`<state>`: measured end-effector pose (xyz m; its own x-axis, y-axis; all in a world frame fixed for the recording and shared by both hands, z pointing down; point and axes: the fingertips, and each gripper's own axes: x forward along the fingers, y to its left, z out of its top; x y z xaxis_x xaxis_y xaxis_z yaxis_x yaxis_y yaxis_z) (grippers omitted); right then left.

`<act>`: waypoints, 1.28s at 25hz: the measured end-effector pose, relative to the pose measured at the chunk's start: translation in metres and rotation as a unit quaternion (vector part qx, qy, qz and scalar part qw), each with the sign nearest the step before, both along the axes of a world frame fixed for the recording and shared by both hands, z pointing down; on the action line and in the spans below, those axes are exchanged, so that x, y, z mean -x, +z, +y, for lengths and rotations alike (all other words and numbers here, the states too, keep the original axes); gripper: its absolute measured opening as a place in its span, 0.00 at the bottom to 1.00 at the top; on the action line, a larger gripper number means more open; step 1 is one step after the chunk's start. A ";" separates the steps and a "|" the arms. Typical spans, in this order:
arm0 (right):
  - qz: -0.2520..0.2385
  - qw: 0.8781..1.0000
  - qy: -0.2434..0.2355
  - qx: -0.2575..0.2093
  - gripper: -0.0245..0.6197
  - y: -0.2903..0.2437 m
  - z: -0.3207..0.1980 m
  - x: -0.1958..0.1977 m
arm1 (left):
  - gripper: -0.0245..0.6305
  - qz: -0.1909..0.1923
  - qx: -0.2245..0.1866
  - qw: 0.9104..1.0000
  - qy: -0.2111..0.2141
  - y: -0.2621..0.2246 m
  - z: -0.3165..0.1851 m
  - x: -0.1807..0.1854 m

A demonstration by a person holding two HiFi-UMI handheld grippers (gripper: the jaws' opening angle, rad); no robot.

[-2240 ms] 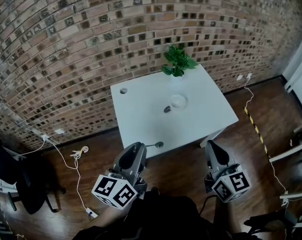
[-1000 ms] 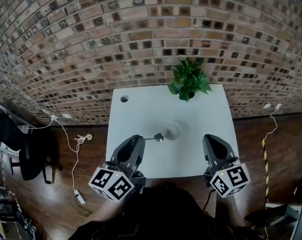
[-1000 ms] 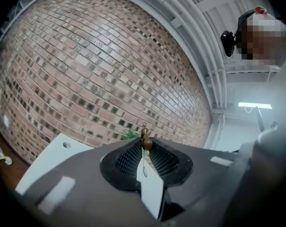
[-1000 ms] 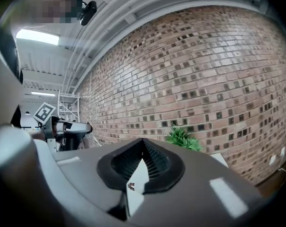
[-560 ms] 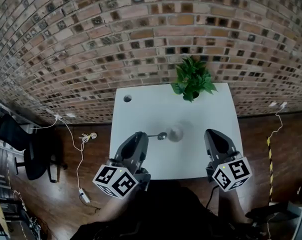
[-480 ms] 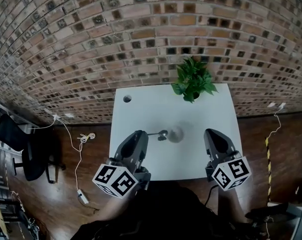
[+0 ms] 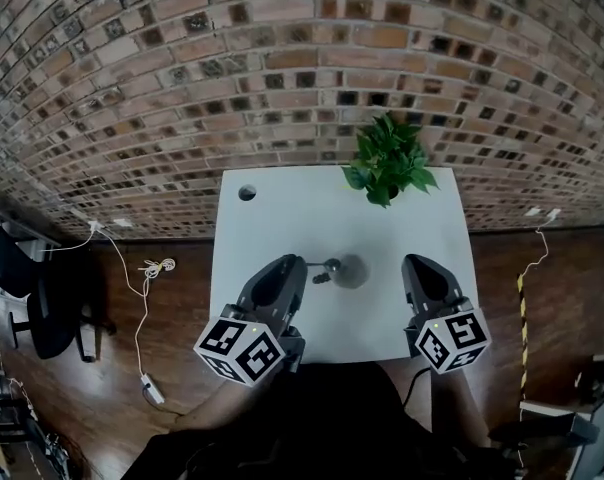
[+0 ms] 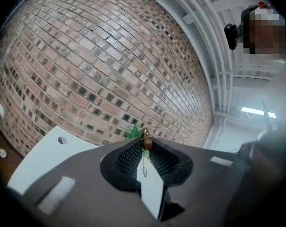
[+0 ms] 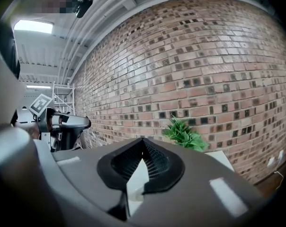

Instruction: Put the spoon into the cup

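Both grippers have edged forward over the white table (image 7: pixel 272 218) since a second ago, and the spoon's bowl has come closer to the cup.

Head view: the left gripper (image 7: pixel 294 271) carries the spoon (image 7: pixel 327 267), which sticks out ahead of its tips and to its right. The bowl sits just beside the cup (image 7: pixel 353 271); whether they touch cannot be told. The right gripper (image 7: pixel 415 266) has the cup to its left, apart from it.

Left gripper view: the jaws are pinched nearly together on the spoon, which pokes up just past their tips.

Right gripper view: the jaws meet with nothing between them. A potted plant (image 9: pixel 183 132) stands ahead and to the right of them.
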<state>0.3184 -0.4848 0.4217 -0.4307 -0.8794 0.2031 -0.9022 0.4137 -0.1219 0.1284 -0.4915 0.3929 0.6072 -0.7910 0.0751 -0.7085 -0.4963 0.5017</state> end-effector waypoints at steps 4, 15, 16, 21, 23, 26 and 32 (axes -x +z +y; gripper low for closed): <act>-0.005 1.000 -0.016 0.016 0.05 0.018 -0.011 -0.004 | 0.10 0.017 0.018 0.999 -0.022 0.033 -0.012 -0.007; -0.007 0.997 -0.041 0.069 0.05 0.075 -0.034 -0.012 | 0.10 -0.007 0.077 0.995 -0.056 0.104 -0.019 -0.026; -0.007 0.996 -0.044 0.074 0.05 0.080 -0.034 -0.011 | 0.10 -0.006 0.084 0.995 -0.058 0.110 -0.020 -0.026; -0.014 0.995 -0.048 0.091 0.05 0.101 -0.038 -0.009 | 0.10 -0.020 0.099 0.993 -0.059 0.134 -0.026 -0.034; -0.011 0.995 -0.051 0.090 0.05 0.108 -0.041 -0.006 | 0.10 -0.029 0.105 0.992 -0.058 0.145 -0.031 -0.037; 0.001 0.993 -0.051 0.102 0.05 0.124 -0.041 -0.002 | 0.10 -0.040 0.115 0.991 -0.051 0.160 -0.034 -0.044; 0.025 0.990 -0.053 0.129 0.05 0.149 -0.040 -0.001 | 0.10 -0.055 0.132 0.988 -0.052 0.185 -0.037 -0.049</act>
<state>0.3189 -0.5244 0.5707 -0.5018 -0.7459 0.4381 -0.8628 0.4674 -0.1925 0.1775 -0.5289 0.5775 0.4996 -0.7932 0.3481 -0.8068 -0.2797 0.5204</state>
